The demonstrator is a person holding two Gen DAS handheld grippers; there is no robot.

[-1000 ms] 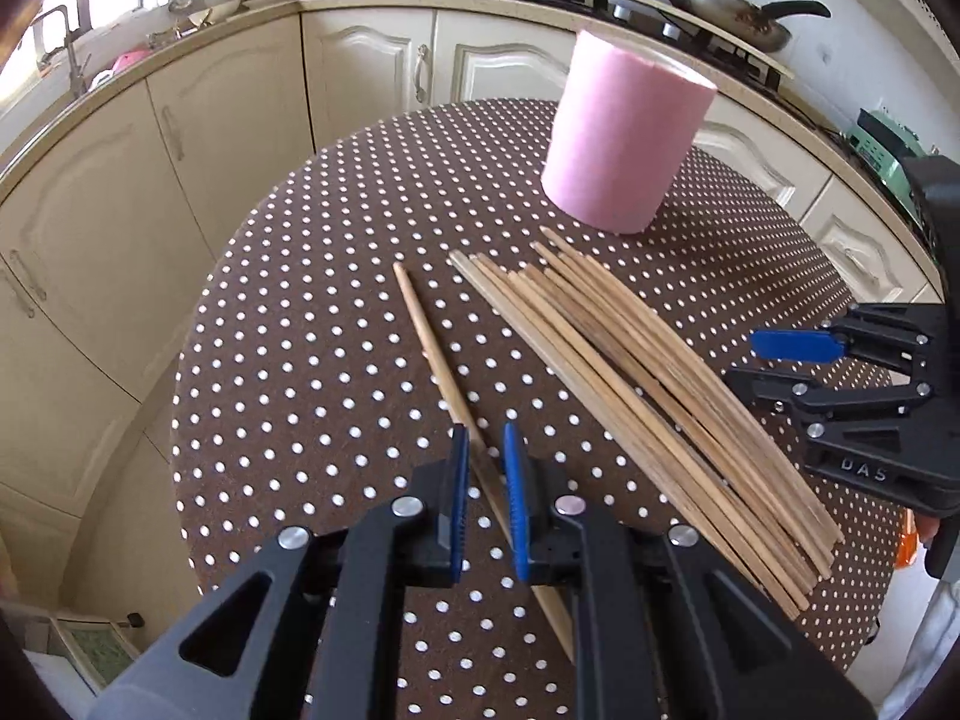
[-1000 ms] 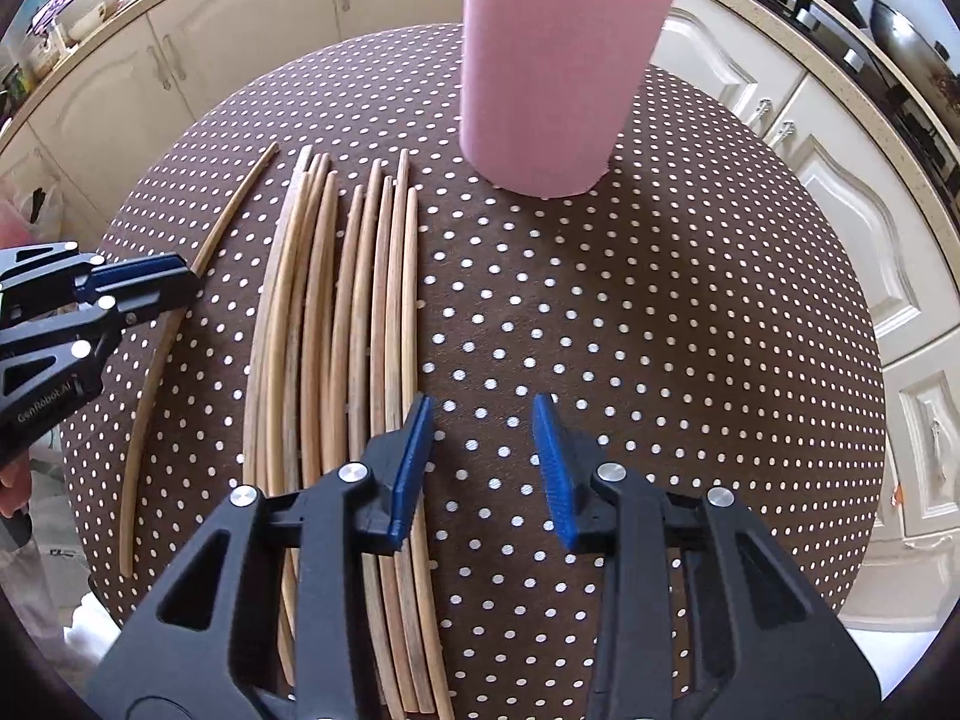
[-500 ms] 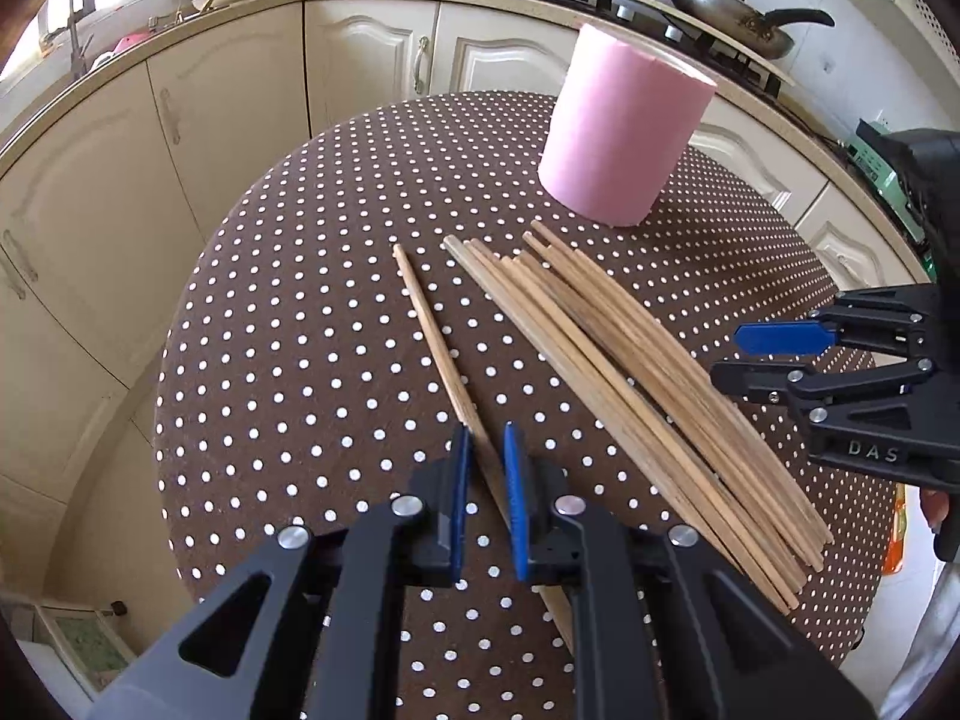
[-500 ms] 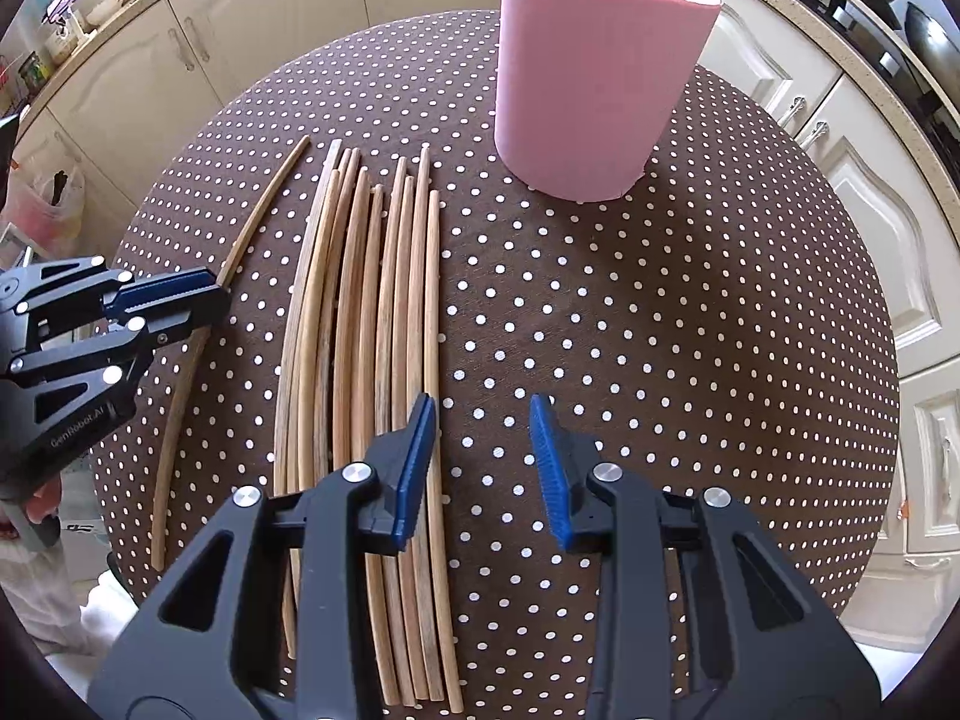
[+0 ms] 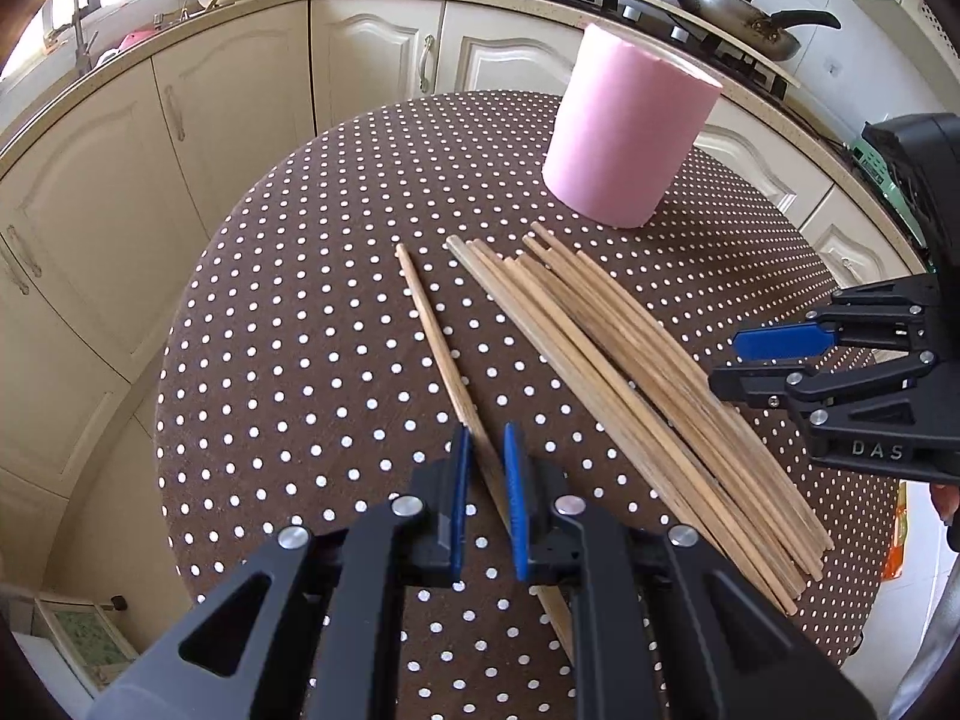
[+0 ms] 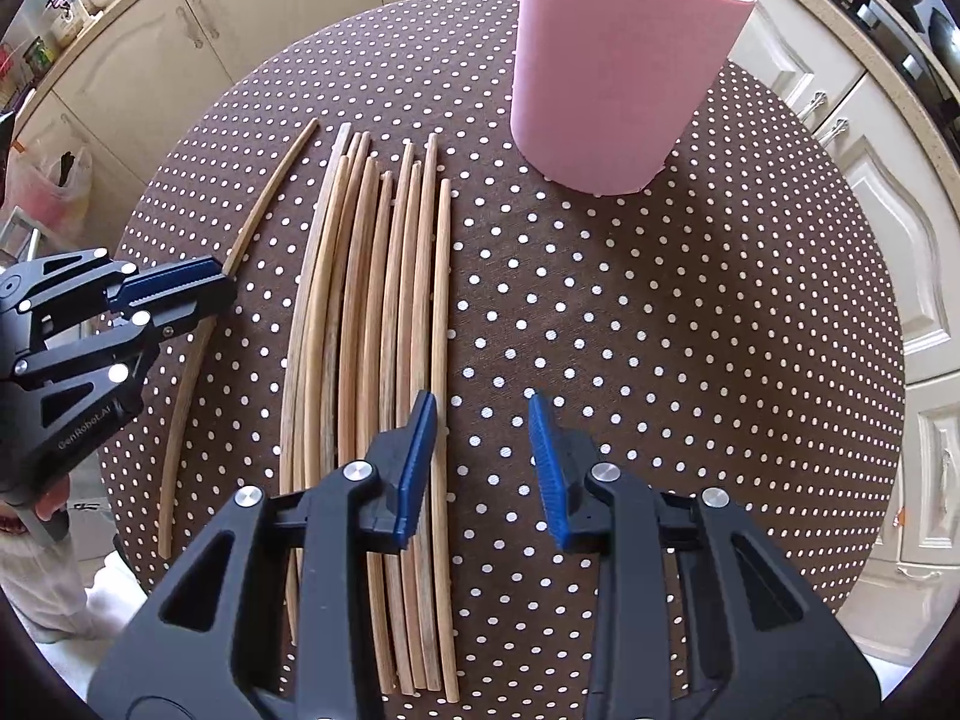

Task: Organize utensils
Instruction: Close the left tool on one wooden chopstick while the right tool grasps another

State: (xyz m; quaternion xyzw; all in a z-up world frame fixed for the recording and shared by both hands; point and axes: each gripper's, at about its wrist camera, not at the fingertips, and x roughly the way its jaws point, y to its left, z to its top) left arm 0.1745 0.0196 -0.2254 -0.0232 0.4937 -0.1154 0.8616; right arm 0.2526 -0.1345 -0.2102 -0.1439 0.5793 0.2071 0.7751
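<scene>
A lone wooden chopstick (image 5: pixel 432 324) lies on the brown dotted tablecloth (image 5: pixel 300 360), left of a bundle of several chopsticks (image 5: pixel 630 372). My left gripper (image 5: pixel 485 438) is shut on the lone chopstick near its thick end. A tall pink cup (image 5: pixel 624 132) stands upright beyond the bundle. In the right wrist view my right gripper (image 6: pixel 483 408) hovers open with nothing between its fingers. Its left finger is over the rightmost stick of the bundle (image 6: pixel 372 330). In that view the pink cup (image 6: pixel 618 72) is ahead and the left gripper (image 6: pixel 222 294) is at the left.
The round table's edge (image 6: pixel 888 360) curves close on the right and near sides. Cream cabinets (image 5: pixel 210 120) wrap around behind. A stove with a pan (image 5: pixel 738 36) is at the back right, a sink (image 5: pixel 72 30) at the back left. A person's hand (image 6: pixel 36 498) holds the left gripper.
My right gripper has drifted a little left toward the bundle's right edge, and the cup now looks nearer in its view. The left gripper keeps still on the lone chopstick.
</scene>
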